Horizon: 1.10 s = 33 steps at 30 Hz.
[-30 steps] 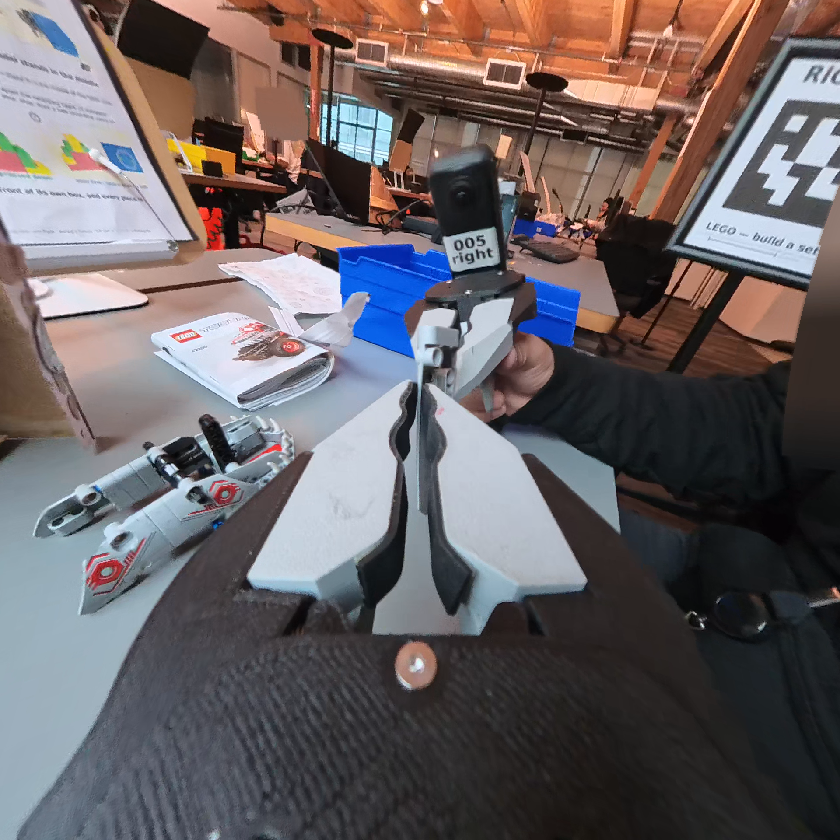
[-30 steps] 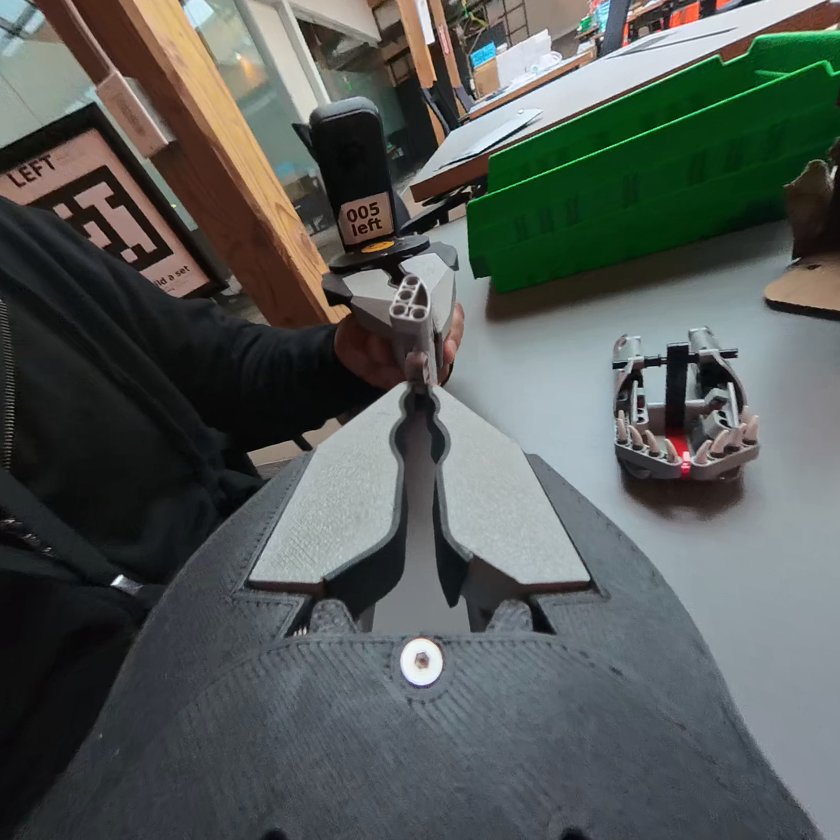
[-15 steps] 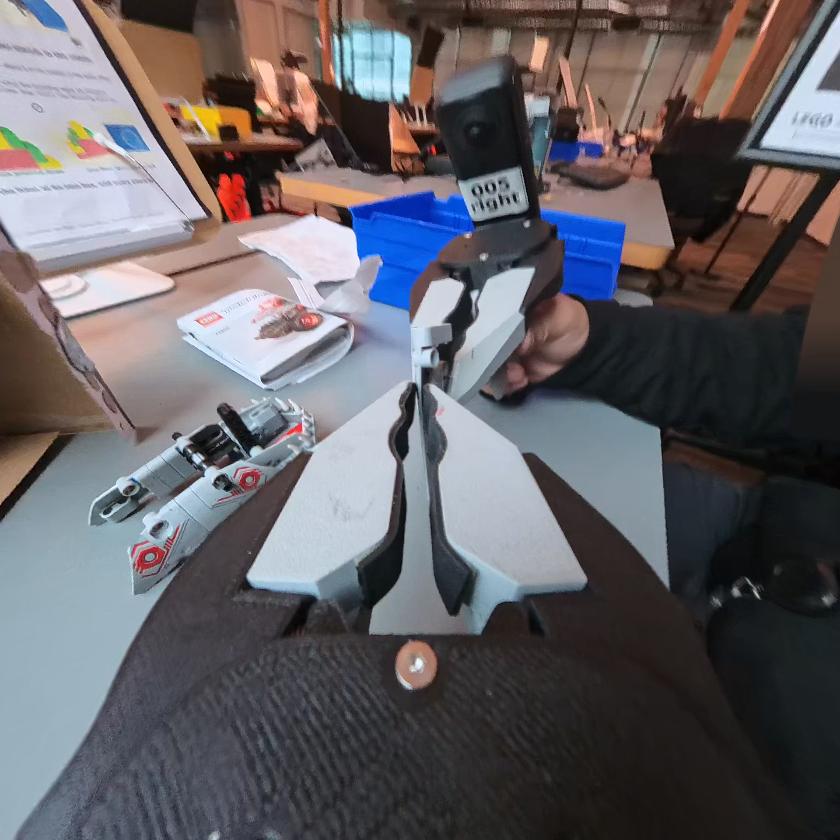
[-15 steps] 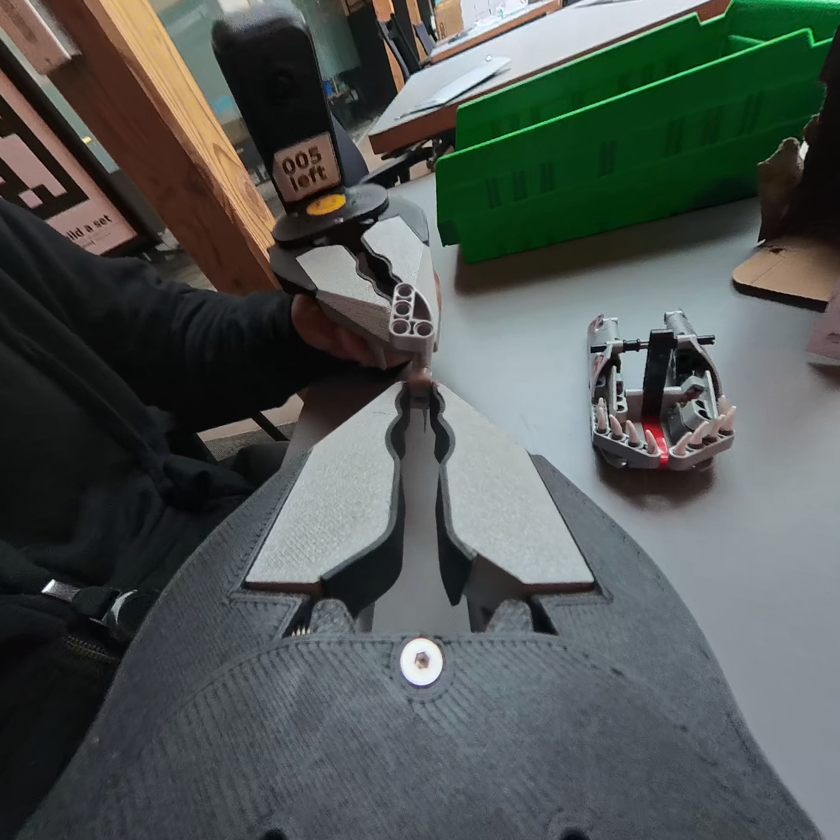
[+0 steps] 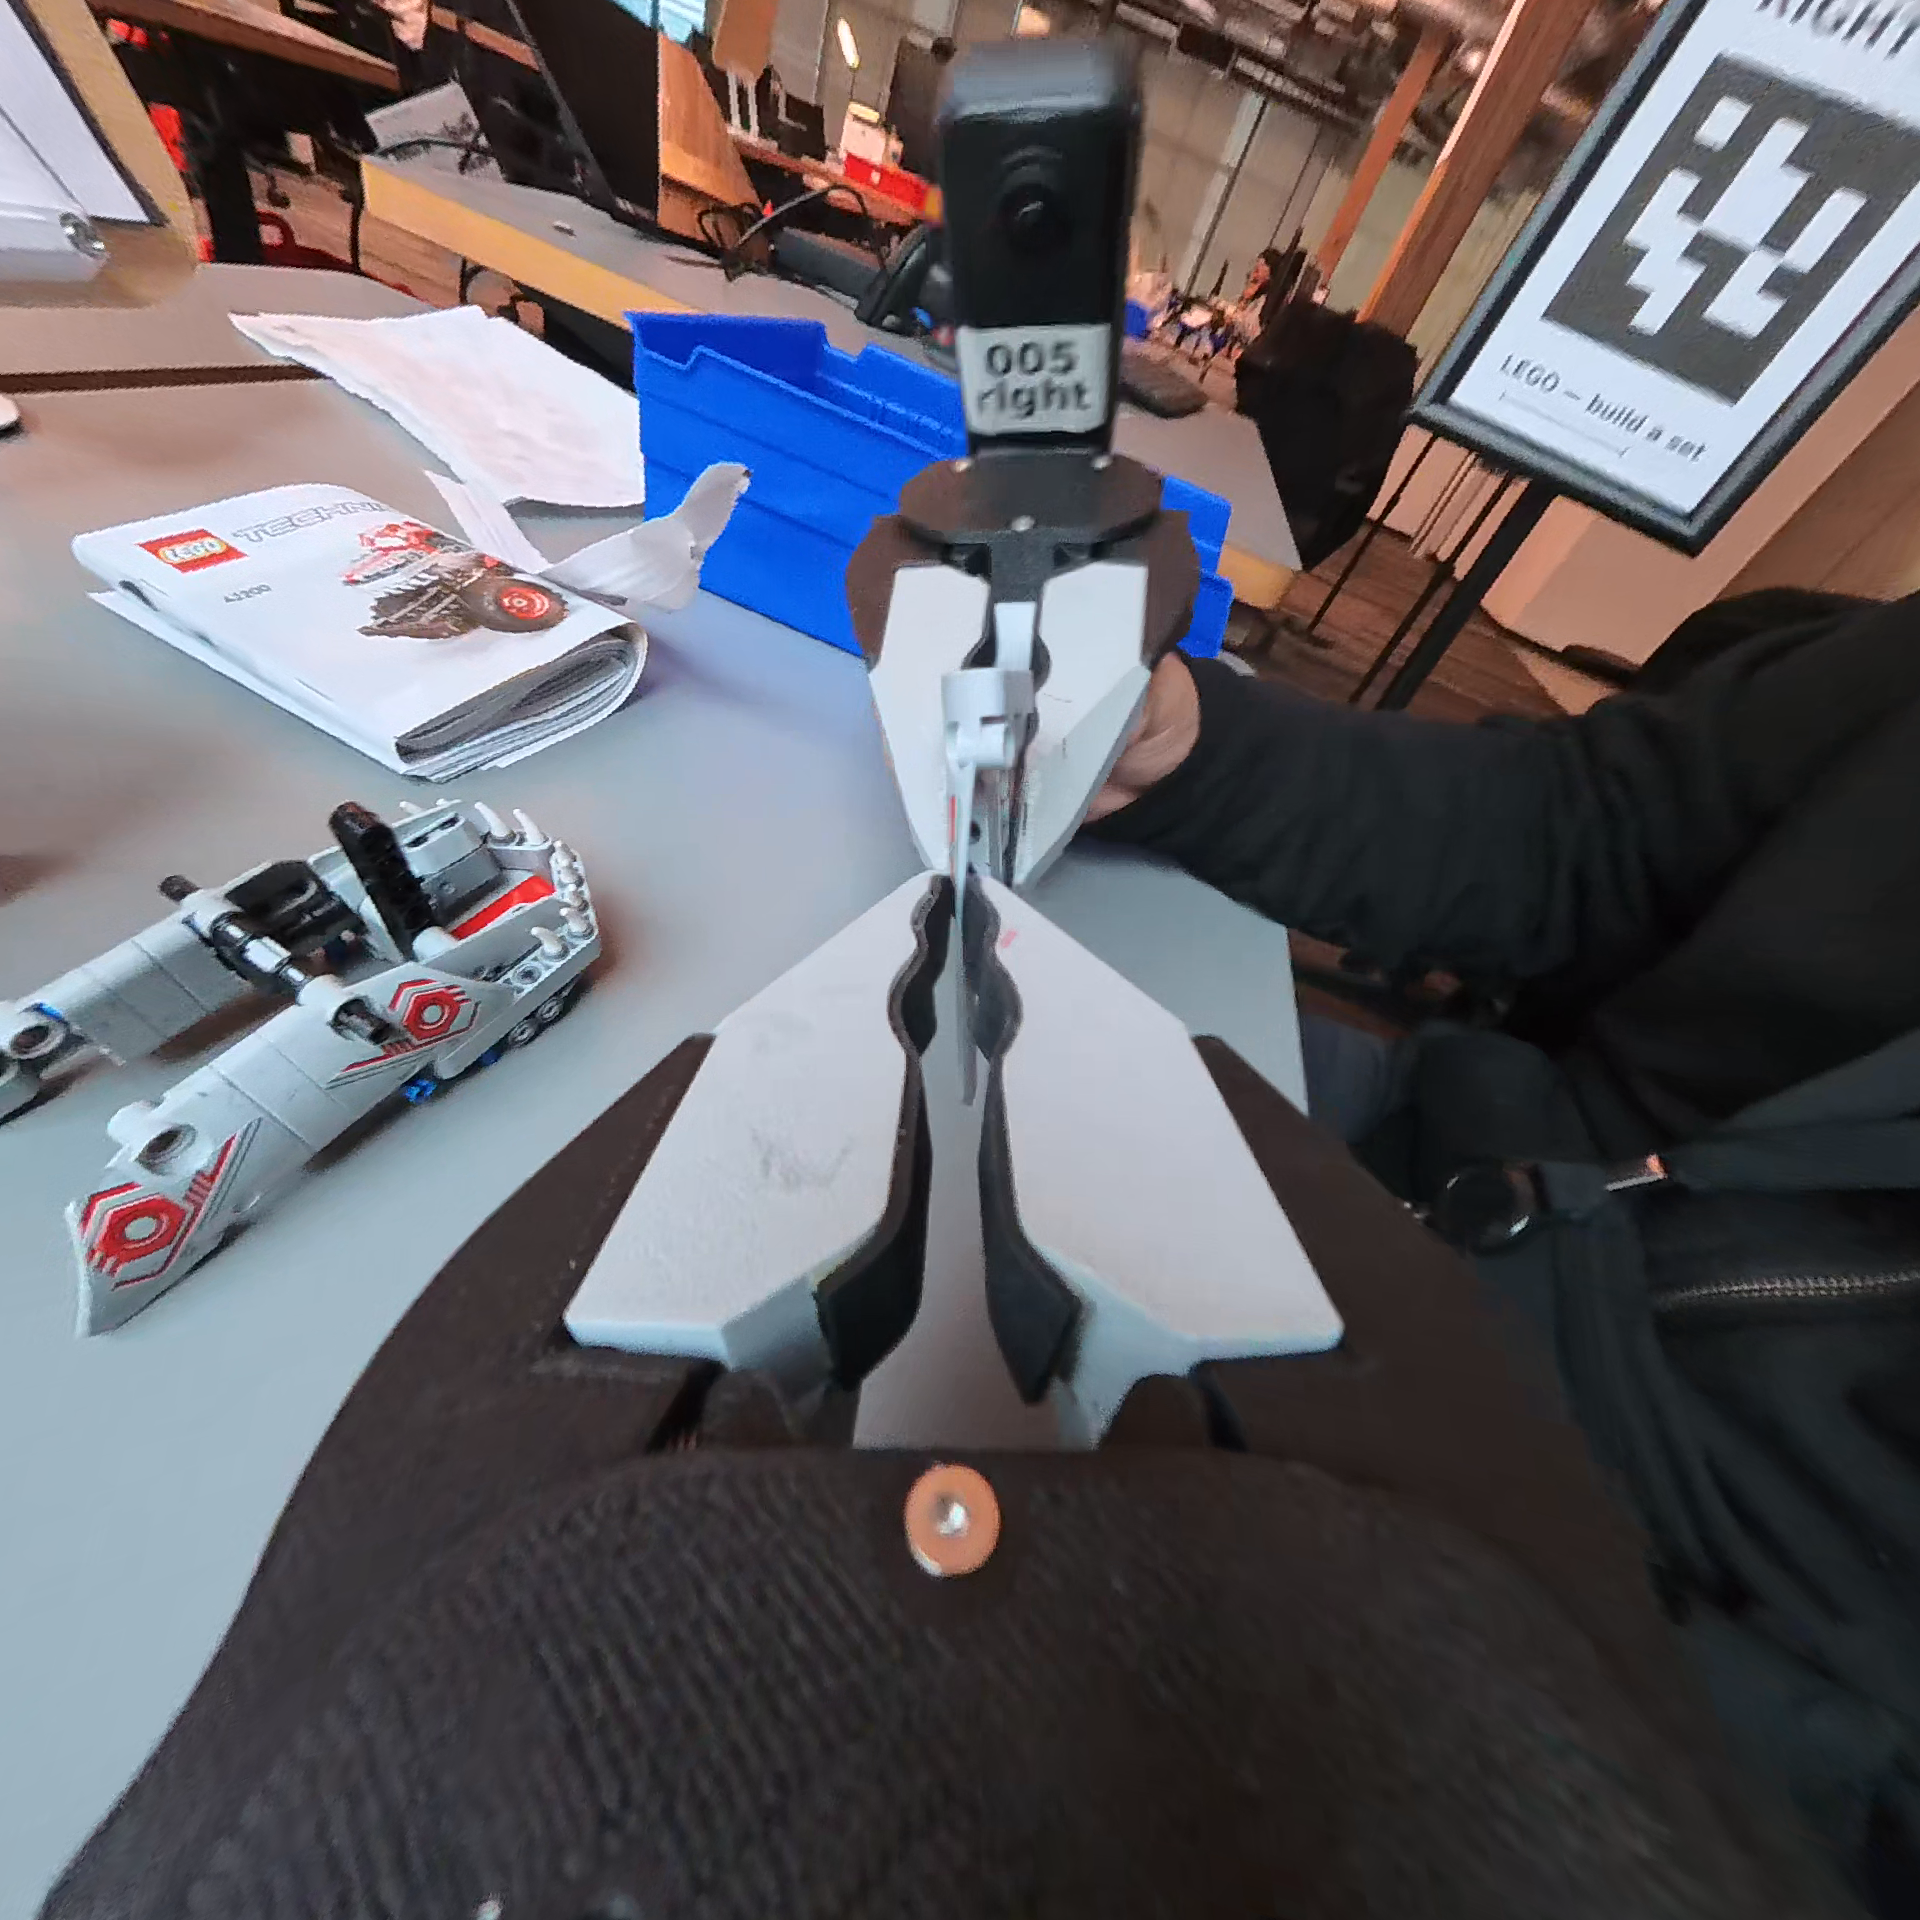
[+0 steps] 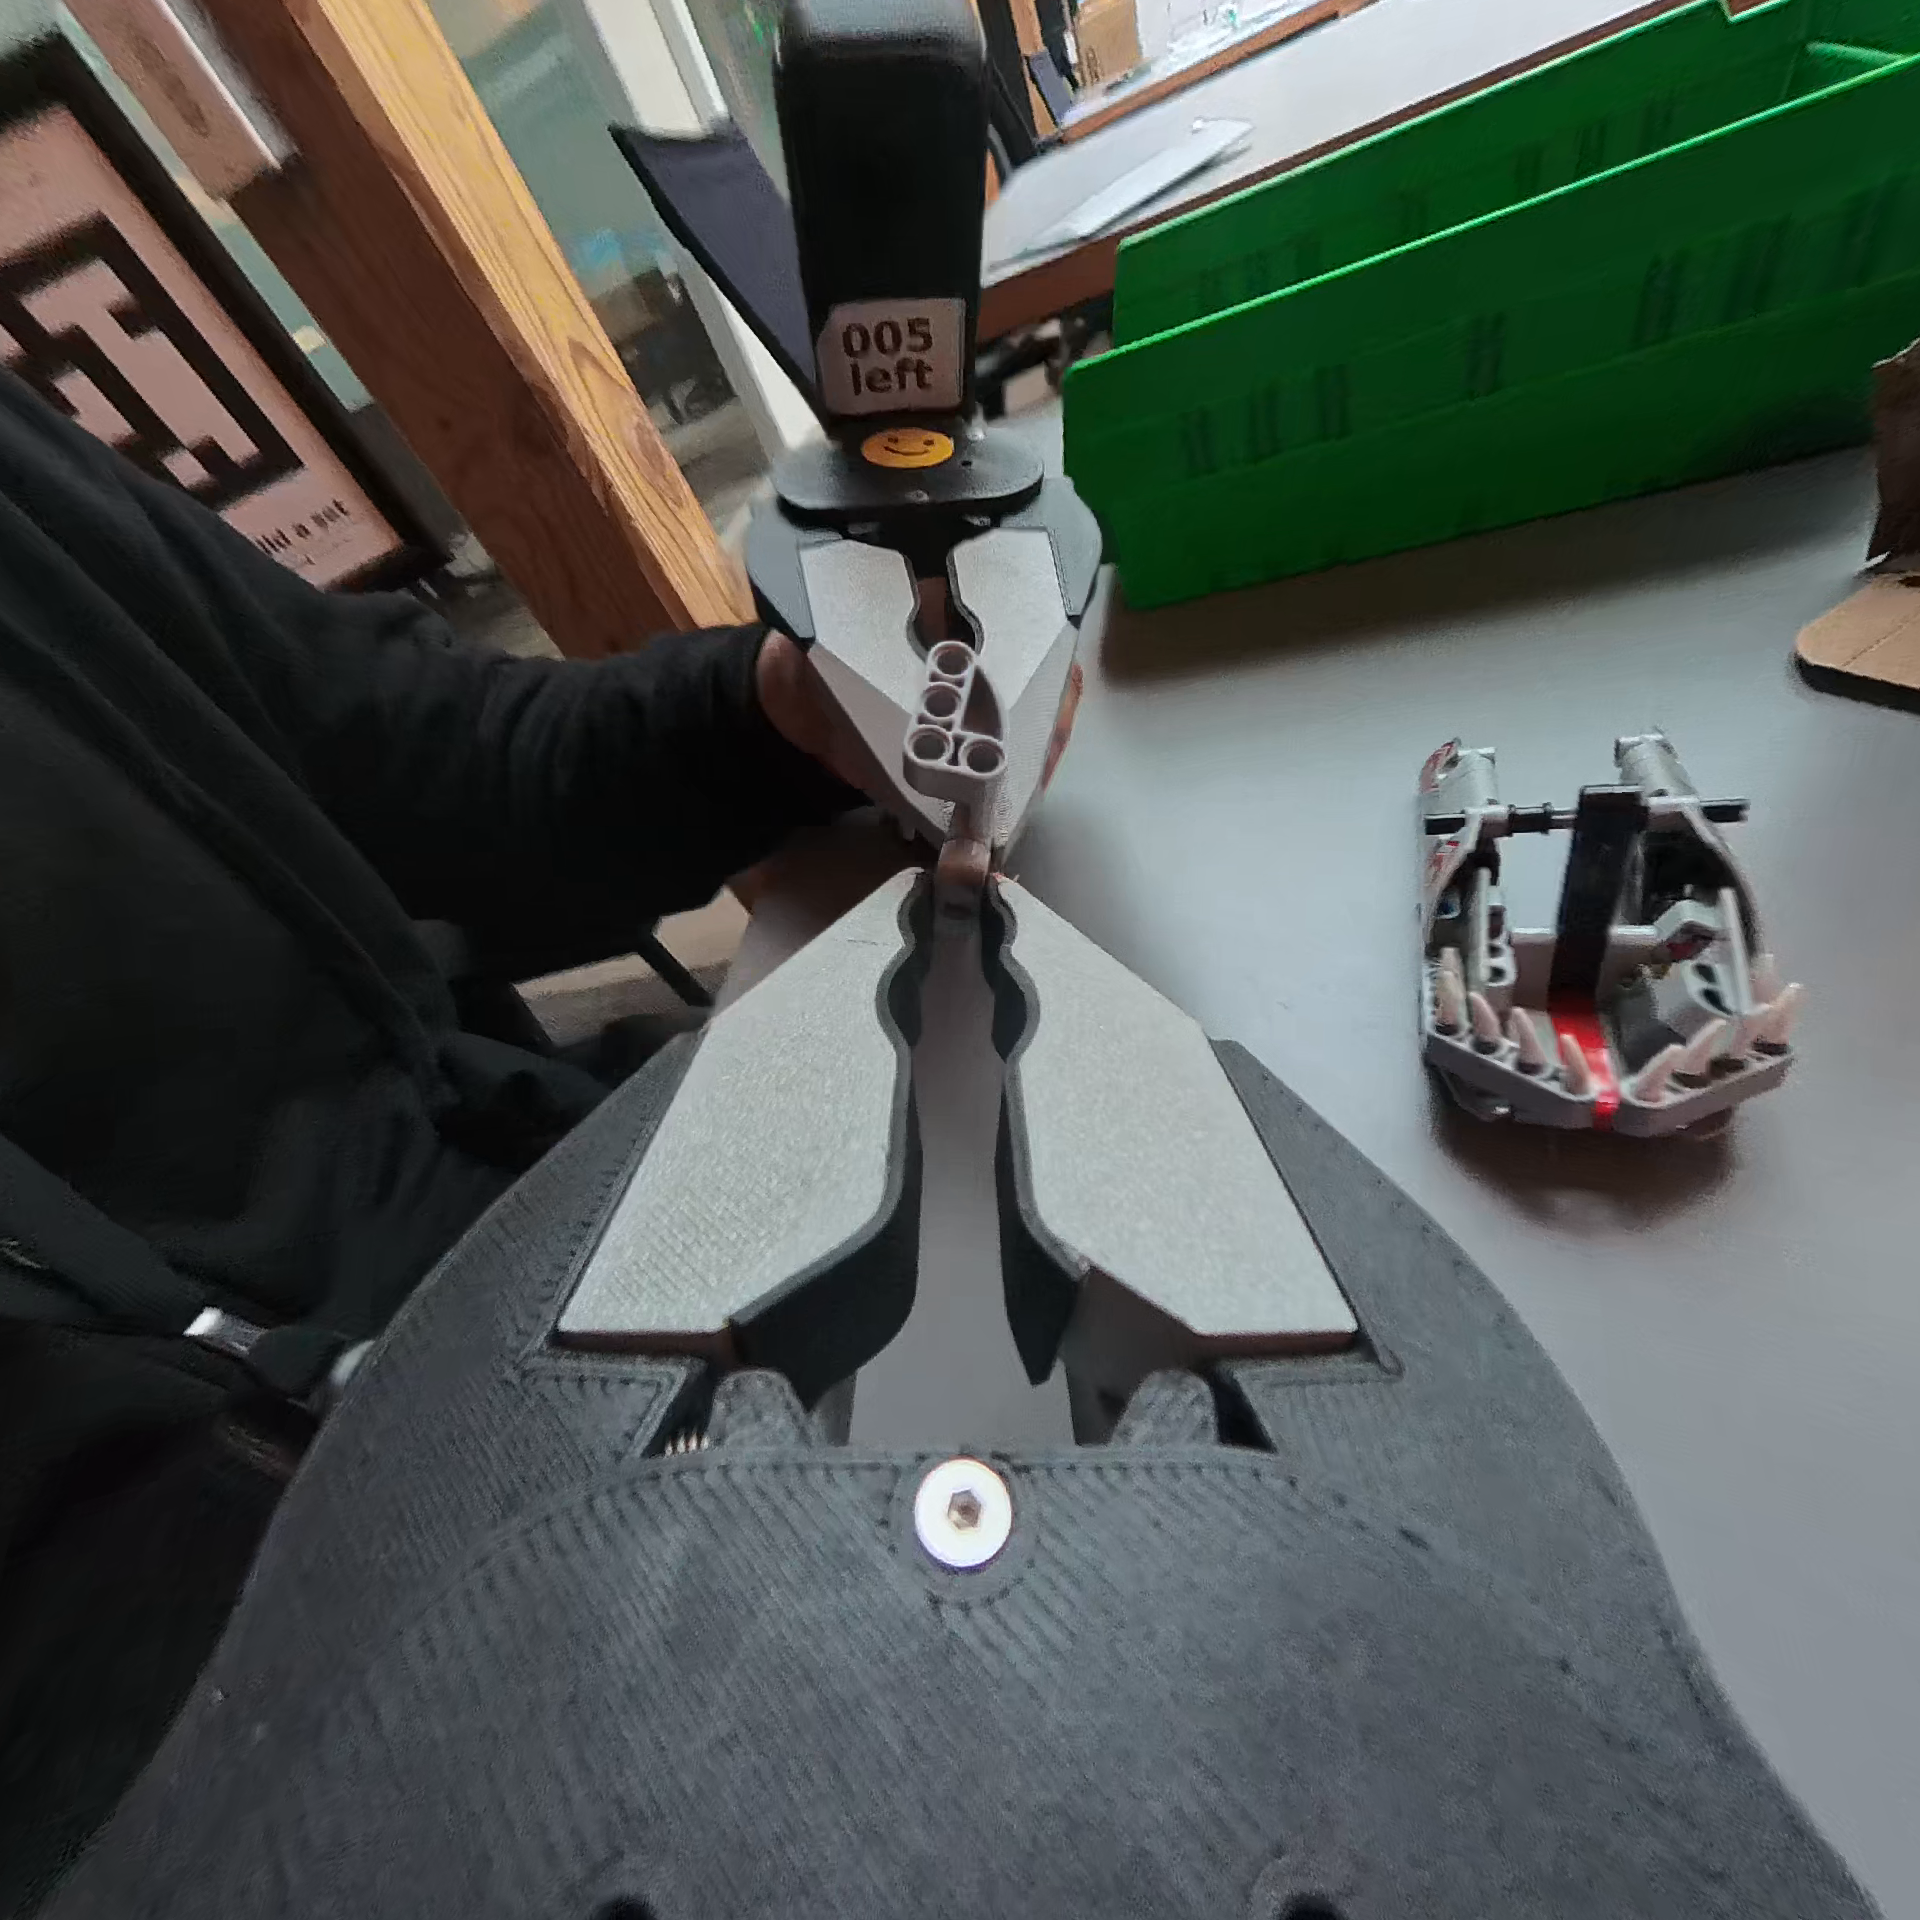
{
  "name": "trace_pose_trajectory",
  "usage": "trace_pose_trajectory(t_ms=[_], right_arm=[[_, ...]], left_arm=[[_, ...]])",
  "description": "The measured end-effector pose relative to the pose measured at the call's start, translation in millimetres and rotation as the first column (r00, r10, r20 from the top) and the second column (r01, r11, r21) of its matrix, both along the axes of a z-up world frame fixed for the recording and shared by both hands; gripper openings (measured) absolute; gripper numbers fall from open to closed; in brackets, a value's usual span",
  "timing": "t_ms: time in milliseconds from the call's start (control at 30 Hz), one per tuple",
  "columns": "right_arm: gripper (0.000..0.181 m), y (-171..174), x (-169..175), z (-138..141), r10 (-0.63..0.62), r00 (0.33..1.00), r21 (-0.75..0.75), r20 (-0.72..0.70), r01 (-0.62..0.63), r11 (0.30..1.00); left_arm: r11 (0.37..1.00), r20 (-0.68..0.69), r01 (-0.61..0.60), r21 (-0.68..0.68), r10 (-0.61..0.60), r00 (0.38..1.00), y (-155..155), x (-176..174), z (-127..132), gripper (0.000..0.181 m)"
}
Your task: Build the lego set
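My left gripper [image 5: 961,896] is shut on a thin light-grey Lego panel [image 5: 977,727] that sticks out past its tips, edge-on to me. The right wrist view shows the left gripper [image 6: 966,821] opposite, with the panel's holed end [image 6: 951,727] facing the camera. My right gripper [image 6: 961,891] meets it tip to tip and is shut on a small tan peg [image 6: 961,862] that touches the panel's lower end. The right gripper also shows in the left wrist view [image 5: 992,868]. Both are held in the air above the grey table [image 5: 748,748].
A partly built grey and red model [image 5: 312,997] lies on the table, also seen in the right wrist view [image 6: 1600,956]. An instruction booklet [image 5: 364,623], loose papers and a blue bin [image 5: 810,436] are behind it. Green bins [image 6: 1507,291] and cardboard [image 6: 1870,644] are on the far side.
Both grippers swung round while staying tip to tip. The panel turned so that it stands upright in line with the right gripper. The right jaws parted slightly, and the tan peg now shows between them.
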State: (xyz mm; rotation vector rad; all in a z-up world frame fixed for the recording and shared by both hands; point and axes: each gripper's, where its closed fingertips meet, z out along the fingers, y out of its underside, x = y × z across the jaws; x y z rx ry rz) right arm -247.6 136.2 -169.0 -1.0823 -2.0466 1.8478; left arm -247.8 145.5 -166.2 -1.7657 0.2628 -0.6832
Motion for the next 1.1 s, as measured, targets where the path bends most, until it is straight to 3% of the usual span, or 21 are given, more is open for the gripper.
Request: trace_pose_trajectory(t_ms=[133, 600, 700, 1000, 1100], right_arm=[[0.004, -2.3, 2.1, -13.9, -0.006, 0.999, 0.084, 0.038, 0.003, 0.996], [0.005, -1.4, 3.6, -19.4, -0.010, 1.000, 0.146, 0.030, 0.005, 0.989], [0.005, -0.9, 0.9, -17.1, -0.023, 1.000, 0.144, 0.013, 0.021, 0.989], [0.009, 15.5, -6.5, 4.6, -0.086, 0.996, -0.086, 0.004, 0.086, 0.993], [0.004, 15.6, -8.6, 6.2, -0.089, 0.996, -0.102, 0.002, 0.089, 0.991]], left_arm=[[0.999, -0.108, -0.004, -0.036, 0.000, 0.994, -3.4, 0.5, -11.2, 0.000], [0.999, -0.223, -0.044, -0.003, 0.042, 0.974, -3.5, 0.3, -14.9, 0.000], [0.999, -0.200, -0.052, 0.001, 0.051, 0.978, -2.6, -2.4, -12.9, 0.000], [0.993, -0.065, -0.117, 0.014, 0.118, 0.991, 5.0, -13.6, -2.8, 0.000], [0.992, -0.031, -0.129, 0.000, 0.129, 0.991, 7.5, -14.3, -2.6, 0.000]])
